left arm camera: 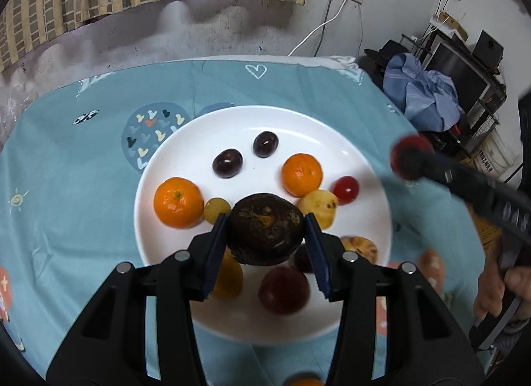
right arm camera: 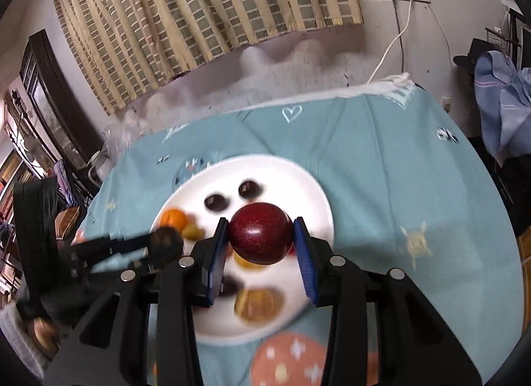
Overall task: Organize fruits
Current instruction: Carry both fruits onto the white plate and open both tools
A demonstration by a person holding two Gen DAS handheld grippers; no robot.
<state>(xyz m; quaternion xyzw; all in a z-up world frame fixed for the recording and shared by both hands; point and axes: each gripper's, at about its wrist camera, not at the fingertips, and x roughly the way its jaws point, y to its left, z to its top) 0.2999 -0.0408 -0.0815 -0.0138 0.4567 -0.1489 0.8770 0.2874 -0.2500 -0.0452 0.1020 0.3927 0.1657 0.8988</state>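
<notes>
Transport step, both grippers loaded above the white plate (left arm camera: 159, 167), centre frame on the blue tablecloth (left arm camera: 83, 187). The left gripper (left arm camera: 265, 225) clamps a dark brown mangosteen (left arm camera: 265, 233) squarely between its jaws, lower centre. The right gripper (right arm camera: 260, 231) grips a red plum (right arm camera: 259, 231) likewise. Next, judged: lower each fruit onto bare plate beside tangerines (left arm camera: 178, 202) and grapes (left arm camera: 227, 162), then release.

glossy white plate (left arm camera: 361, 167), matt cloth tablecloth (left arm camera: 83, 180), shiny plum (right arm camera: 259, 232)
</notes>
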